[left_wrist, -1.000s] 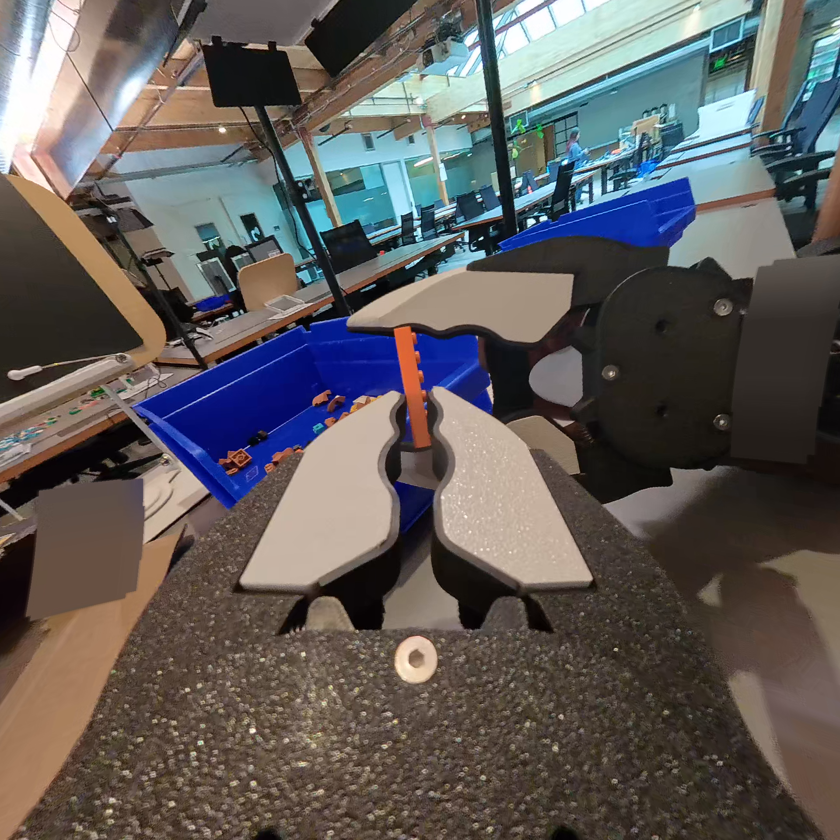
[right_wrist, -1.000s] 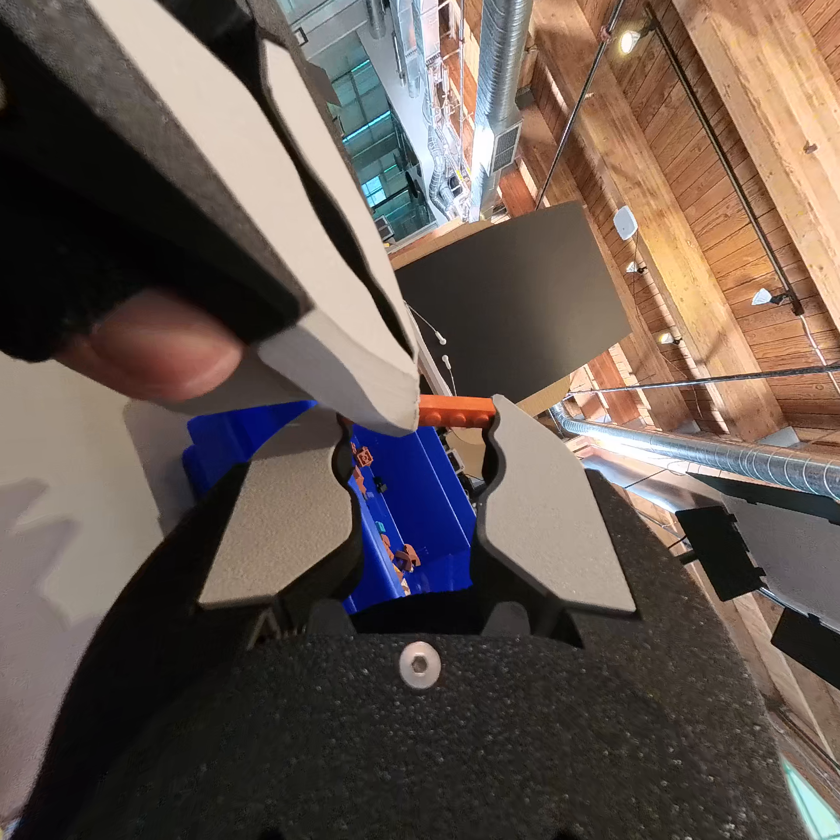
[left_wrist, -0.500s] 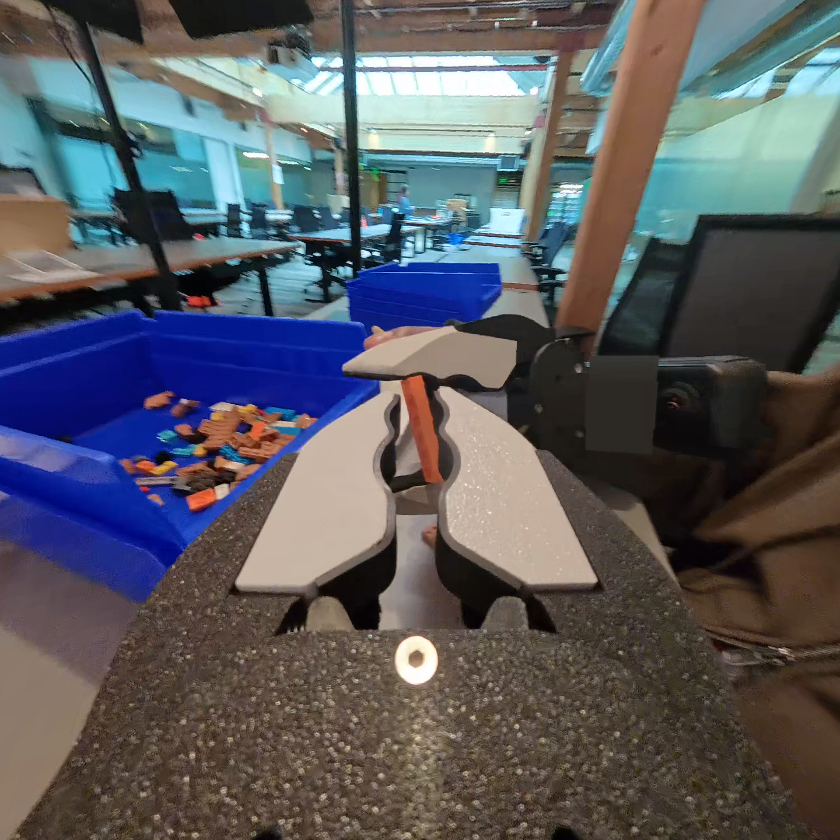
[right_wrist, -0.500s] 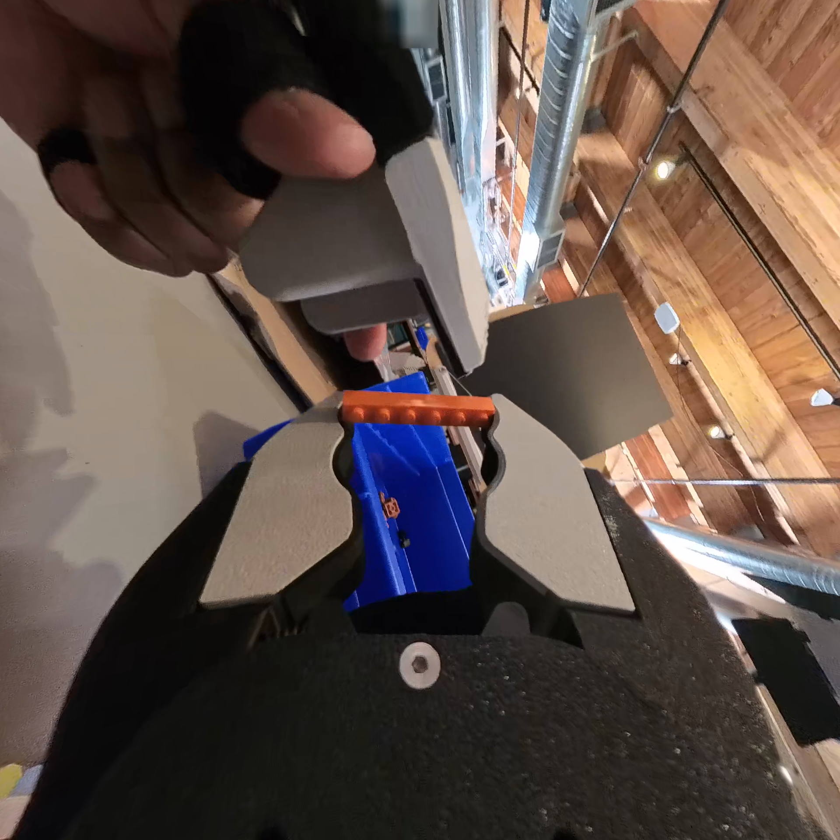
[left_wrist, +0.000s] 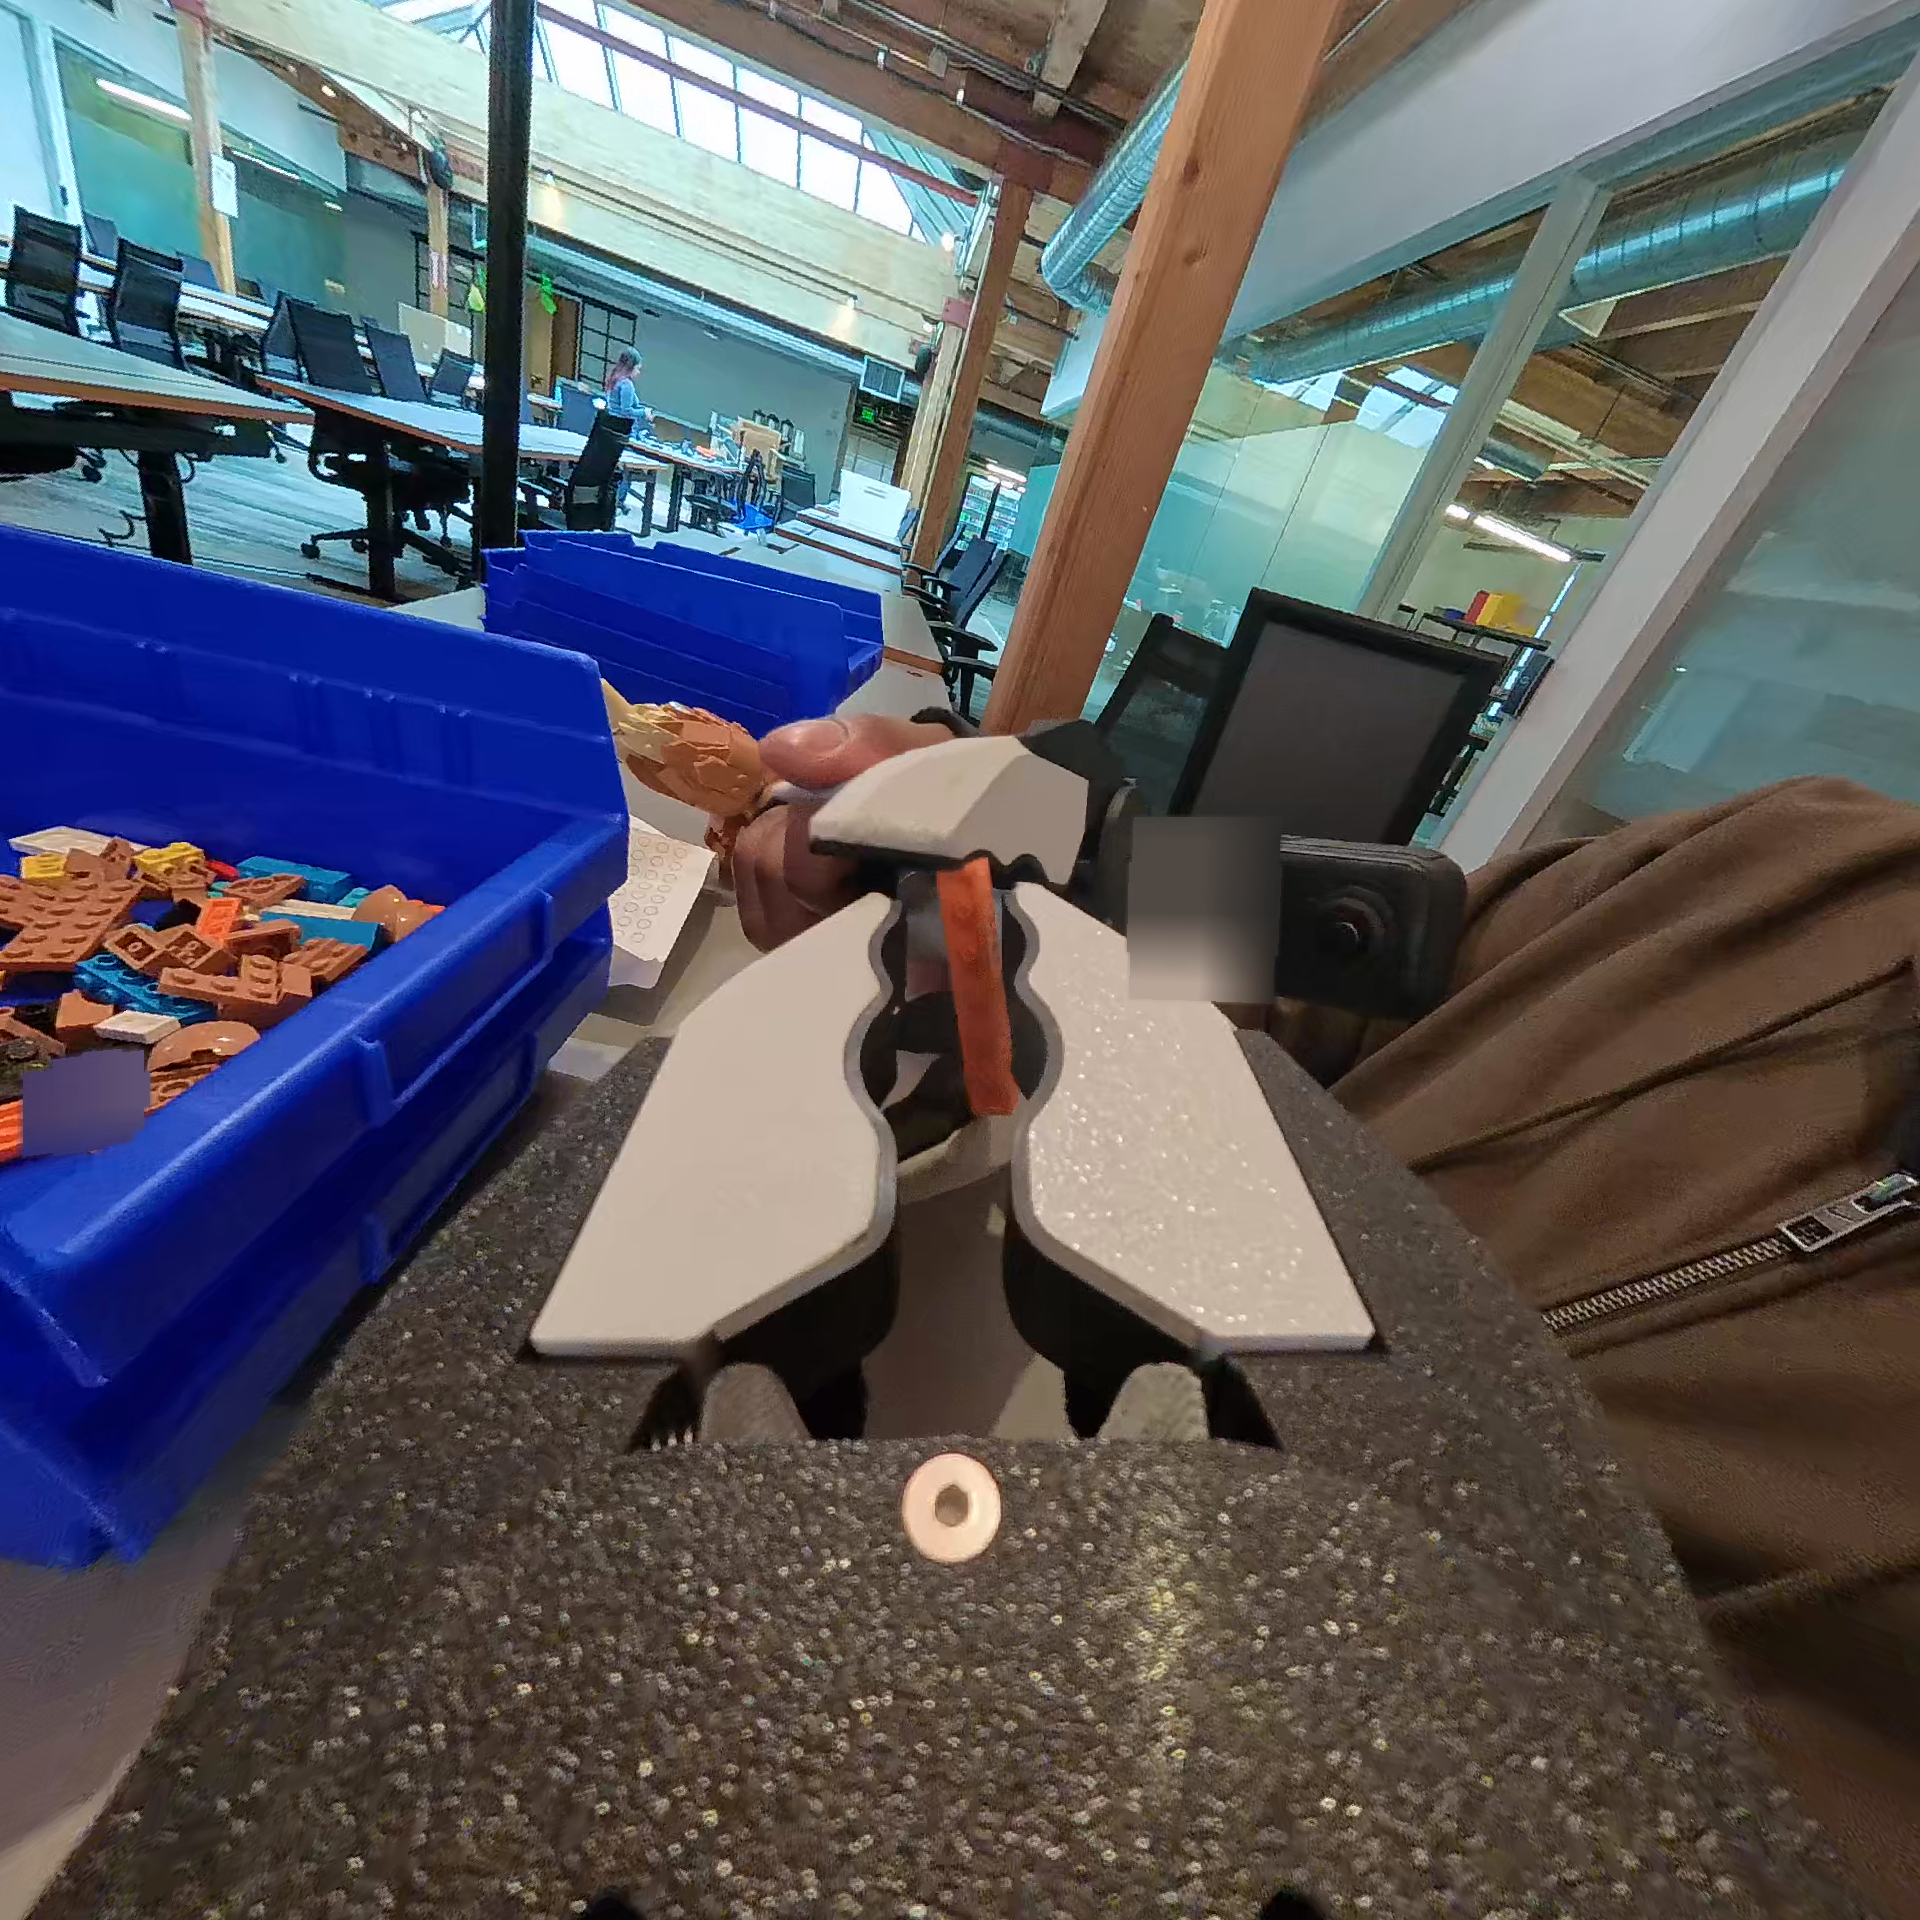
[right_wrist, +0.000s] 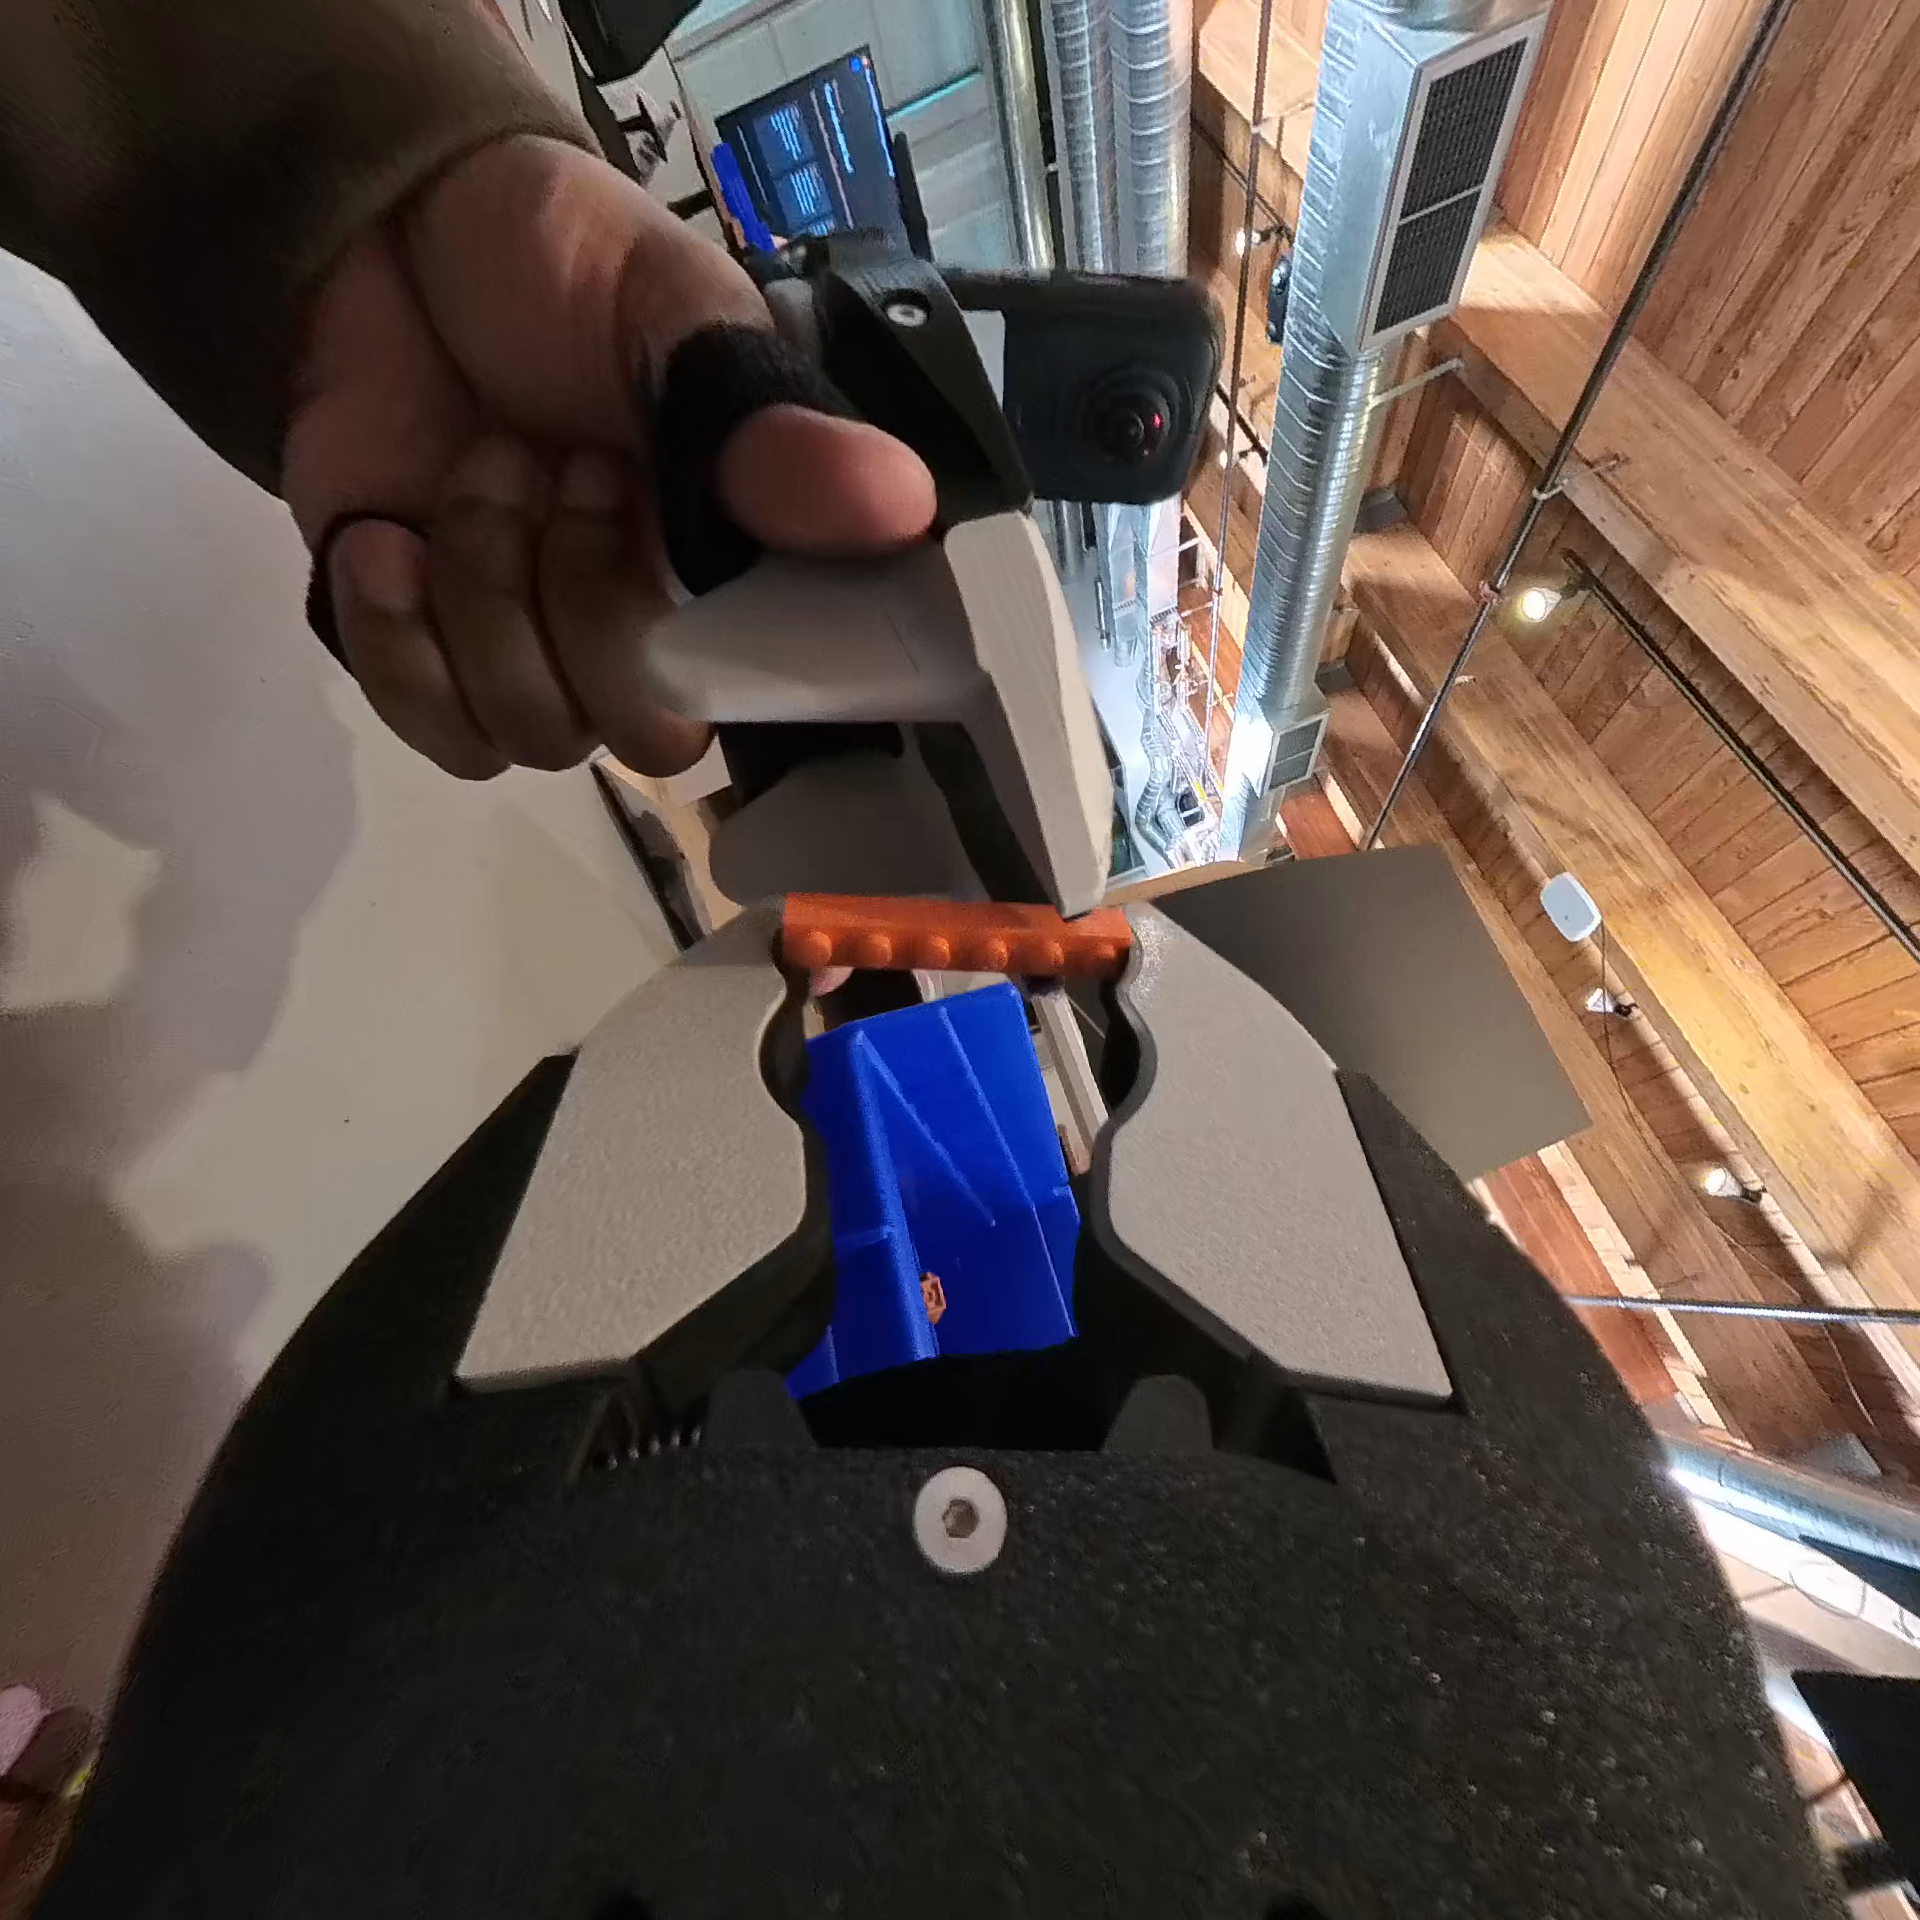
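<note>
A long orange studded plate (right_wrist: 951, 935) spans the tips of my right gripper (right_wrist: 954, 940), which is shut on its two ends. In the left wrist view the same plate (left_wrist: 971, 997) runs lengthwise between the fingers of my left gripper (left_wrist: 954, 899), with a small gap showing on each side. My right gripper (left_wrist: 956, 810) sits just beyond, one grey finger over the plate's far end. In the right wrist view a hand (right_wrist: 520, 468) holds my left gripper (right_wrist: 1039, 831), whose fingertip meets the plate's right end. Both grippers are off the table.
A blue bin (left_wrist: 312, 748) of loose brown, orange and blue bricks (left_wrist: 187, 956) stands at the left. More blue bins (left_wrist: 675, 623) are stacked behind it. A brown brick-built model (left_wrist: 691, 764) and a perforated white sheet (left_wrist: 649, 904) lie beyond. A person's brown jacket (left_wrist: 1662, 1143) fills the right. Less than 4 cm separates the two grippers' tips.
Both grippers swung round together with the plate. My right gripper closed on the plate's ends. The gap between my left fingers widened a little around it.
</note>
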